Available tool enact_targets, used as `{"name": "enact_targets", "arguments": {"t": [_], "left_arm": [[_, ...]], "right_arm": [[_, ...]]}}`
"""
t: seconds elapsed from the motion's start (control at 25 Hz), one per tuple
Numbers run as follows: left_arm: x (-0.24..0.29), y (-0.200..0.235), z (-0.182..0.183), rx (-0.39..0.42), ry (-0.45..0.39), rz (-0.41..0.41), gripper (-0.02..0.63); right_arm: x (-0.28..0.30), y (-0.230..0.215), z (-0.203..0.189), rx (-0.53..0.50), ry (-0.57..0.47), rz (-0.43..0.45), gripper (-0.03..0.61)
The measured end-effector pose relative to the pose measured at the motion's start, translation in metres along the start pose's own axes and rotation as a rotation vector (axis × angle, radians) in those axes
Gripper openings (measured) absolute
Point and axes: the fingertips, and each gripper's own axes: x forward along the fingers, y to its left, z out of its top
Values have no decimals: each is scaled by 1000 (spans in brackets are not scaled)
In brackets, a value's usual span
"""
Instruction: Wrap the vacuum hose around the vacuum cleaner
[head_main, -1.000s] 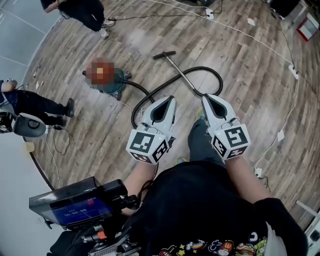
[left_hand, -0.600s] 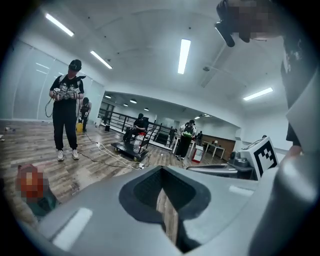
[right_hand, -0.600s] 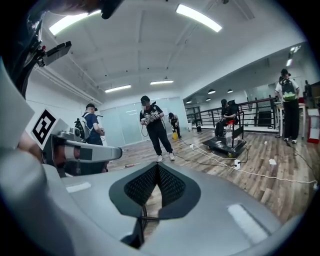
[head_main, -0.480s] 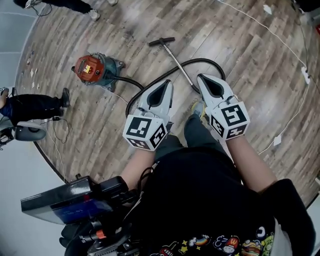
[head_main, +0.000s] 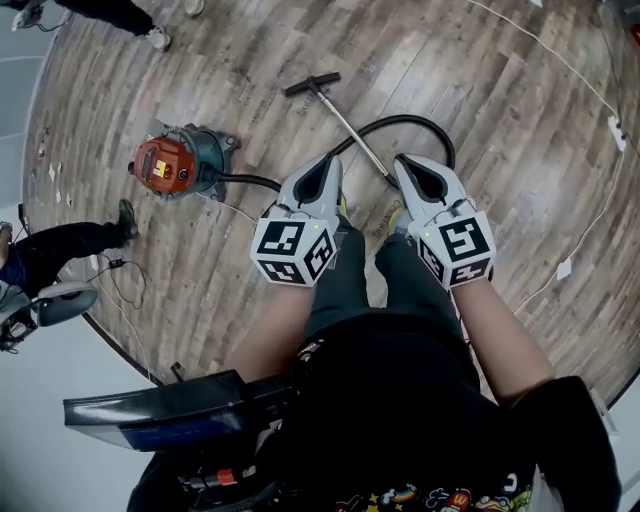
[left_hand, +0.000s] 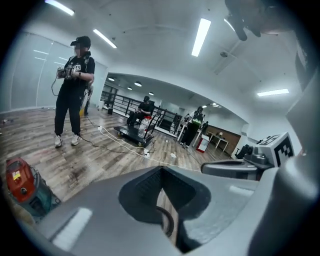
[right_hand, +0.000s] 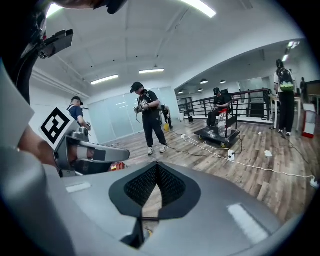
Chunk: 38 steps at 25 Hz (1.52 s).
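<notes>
The vacuum cleaner (head_main: 168, 165), red on top with a teal body, sits on the wood floor at the left. Its black hose (head_main: 425, 128) runs from the body toward my grippers and loops out to the right. A metal wand (head_main: 350, 130) leads up to a T-shaped nozzle (head_main: 310, 84). My left gripper (head_main: 328, 163) and right gripper (head_main: 403, 162) hang side by side above the hose and wand, both shut and empty. In the left gripper view, the vacuum cleaner (left_hand: 19, 184) shows at the lower left, and a bit of hose (left_hand: 168, 222) appears below the left gripper (left_hand: 161, 171). The right gripper (right_hand: 157, 166) is shut on nothing.
White cables (head_main: 600, 130) trail over the floor at the right. A person's shoes (head_main: 155, 37) are at the top left, another person's leg (head_main: 70, 240) at the left. A standing person (left_hand: 72, 90) and a low cart (left_hand: 134, 134) are farther off. A screen device (head_main: 170, 412) hangs at my waist.
The view has moved toward the vacuum cleaner, which now sits lower and nearer. Both grippers have come closer together over the hose and wand, and stay shut.
</notes>
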Motion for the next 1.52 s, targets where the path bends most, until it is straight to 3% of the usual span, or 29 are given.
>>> {"name": "enact_targets", "arguments": {"t": [0.2, 0.36, 0.48, 0.68, 0.84, 1.0, 1.24, 1.52], "left_arm": [[72, 77, -71, -29, 117, 27, 2], [142, 142, -150, -35, 176, 46, 2], [198, 191, -214, -50, 195, 104, 3], [291, 266, -331, -190, 256, 214, 38], [352, 318, -426, -372, 310, 301, 86], [405, 360, -503, -453, 329, 376, 118], [457, 403, -564, -521, 312, 422, 143], [491, 415, -588, -592, 331, 433, 178]], "right_arm": [[80, -24, -68, 33, 46, -73, 25], [144, -46, -145, 70, 69, -115, 26], [194, -69, -208, 82, 75, -135, 26], [265, -110, -313, 98, 107, -160, 26], [307, -133, -383, 108, 135, -180, 26], [341, -161, -438, 106, 136, -197, 26], [365, -189, -488, 123, 121, -218, 26], [377, -197, -516, 118, 142, -227, 26]]}}
